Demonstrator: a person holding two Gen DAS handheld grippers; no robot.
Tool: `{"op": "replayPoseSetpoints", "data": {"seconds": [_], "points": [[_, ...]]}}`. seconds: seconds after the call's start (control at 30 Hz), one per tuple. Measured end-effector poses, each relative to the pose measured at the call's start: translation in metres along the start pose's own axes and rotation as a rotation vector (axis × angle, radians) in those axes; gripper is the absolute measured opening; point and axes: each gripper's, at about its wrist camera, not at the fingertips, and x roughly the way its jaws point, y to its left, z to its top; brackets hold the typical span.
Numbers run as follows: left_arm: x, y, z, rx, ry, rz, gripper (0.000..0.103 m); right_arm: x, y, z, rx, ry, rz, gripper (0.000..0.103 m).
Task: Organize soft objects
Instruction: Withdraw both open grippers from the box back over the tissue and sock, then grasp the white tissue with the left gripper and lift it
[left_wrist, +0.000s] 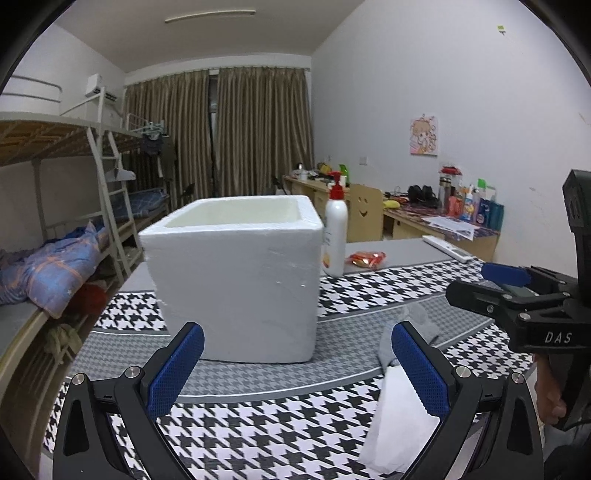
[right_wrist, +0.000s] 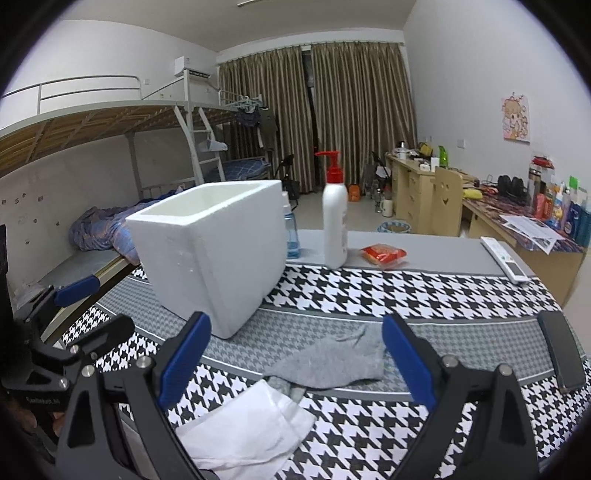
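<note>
Right wrist view: right gripper is spread wide, holding nothing, above a grey sock and white cloth at lower centre on the houndstooth worktop. Foam box stands centre-left. Left gripper is equally wide and empty.

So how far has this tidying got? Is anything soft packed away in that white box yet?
Nothing looks done: what shows of the inside of the white foam box is bare. Nothing is in hand either; the left gripper and right gripper are both open and empty. Left to do: the grey knitted sock and the white folded cloth lie on the houndstooth-patterned table cover, in front of the box.
</note>
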Motion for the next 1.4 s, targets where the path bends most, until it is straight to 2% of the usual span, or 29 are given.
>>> {"op": "replayPoseSetpoints", "data": {"seconds": [0.53, 1.0, 1.27, 1.4], "points": [[0.018, -0.024, -0.01, 0.06, 0.092, -0.089, 0.102, -0.004, -0.018, -0.011, 0.038, 0.038, -0.058, 0.096], [0.038, -0.049, -0.027, 0.073, 0.22, -0.176, 0.102, -0.003, -0.03, -0.018, 0.049, 0.082, -0.086, 0.096], [0.049, -0.06, -0.038, 0.078, 0.283, -0.197, 0.102, 0.0, -0.04, -0.021, 0.077, 0.095, -0.088, 0.096], [0.057, -0.069, -0.045, 0.095, 0.334, -0.217, 0.098, 0.002, -0.042, -0.022, 0.092, 0.1, -0.073, 0.096]]}}
